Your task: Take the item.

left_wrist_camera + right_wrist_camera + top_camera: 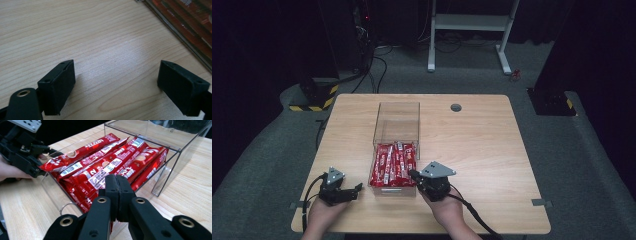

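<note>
Red snack packets (394, 165) heaped in clear acrylic drawer (396, 131), mid light-wood counter (482, 150). Left tongs (358, 188) wide apart, empty, beside drawer. Right tongs (412, 173) closed, empty, at drawer's front edge.

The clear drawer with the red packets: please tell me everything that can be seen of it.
The clear drawer looks like transparent plastic, pulled out toward the person from a clear box on the wooden table. It is full of long red packets lying lengthwise, piled above its rim. A small ring handle sits on its front wall. The right gripper, jaws together, is at its front right corner; whether it touches is unclear.
</note>
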Demonstrator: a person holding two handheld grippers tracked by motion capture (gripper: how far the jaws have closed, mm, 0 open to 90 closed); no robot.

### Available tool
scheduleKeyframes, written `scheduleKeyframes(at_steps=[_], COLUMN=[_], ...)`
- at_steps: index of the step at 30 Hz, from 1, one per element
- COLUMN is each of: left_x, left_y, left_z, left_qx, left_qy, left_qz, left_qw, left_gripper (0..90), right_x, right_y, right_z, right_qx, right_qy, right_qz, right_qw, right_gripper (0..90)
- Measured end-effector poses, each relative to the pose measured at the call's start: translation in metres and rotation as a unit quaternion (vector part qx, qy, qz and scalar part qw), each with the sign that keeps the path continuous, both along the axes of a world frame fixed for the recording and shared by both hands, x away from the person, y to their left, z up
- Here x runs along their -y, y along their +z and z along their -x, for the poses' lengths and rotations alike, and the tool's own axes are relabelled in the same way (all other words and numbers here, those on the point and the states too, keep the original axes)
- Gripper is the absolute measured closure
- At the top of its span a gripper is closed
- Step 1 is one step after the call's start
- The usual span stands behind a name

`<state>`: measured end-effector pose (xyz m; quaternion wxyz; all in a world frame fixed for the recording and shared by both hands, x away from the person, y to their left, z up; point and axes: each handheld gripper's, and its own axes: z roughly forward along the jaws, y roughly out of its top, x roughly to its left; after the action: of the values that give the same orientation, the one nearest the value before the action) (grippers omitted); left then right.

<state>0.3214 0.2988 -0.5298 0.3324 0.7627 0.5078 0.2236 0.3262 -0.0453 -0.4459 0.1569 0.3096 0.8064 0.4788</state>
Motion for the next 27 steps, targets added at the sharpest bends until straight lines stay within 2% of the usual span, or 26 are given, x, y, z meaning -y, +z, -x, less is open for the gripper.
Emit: scheduleKeyframes(at_steps=[5,8,11,27], left_x=[0.0,0.0,0.0,0.0], left_y=[0.0,0.0,0.0,0.0], left_z=[0.0,0.0,0.0,0.0], left_qx=[0.001,0.001,0.001,0.002], left_qy=[0.001,0.002,0.002,0.003], left_qz=[0.002,0.002,0.001,0.001], left_qw=[1.0,1.0,1.0,1.0], left_gripper=[15.0,15.0,15.1,15.3], right_x=[0.005,0.008,0.008,0.019], right_y=[0.0,0.0,0.001,0.004], right_z=[0.003,0.005,0.005,0.006], right_qx=[0.005,0.008,0.015,0.023], right_qy=[0.007,0.006,0.007,0.004], right_qz=[-0.011,-0.026,-0.023,-0.043], right_qw=[0.9999,0.9996,0.9996,0.9988], right_gripper=[89.7,89.8,89.8,89.8])
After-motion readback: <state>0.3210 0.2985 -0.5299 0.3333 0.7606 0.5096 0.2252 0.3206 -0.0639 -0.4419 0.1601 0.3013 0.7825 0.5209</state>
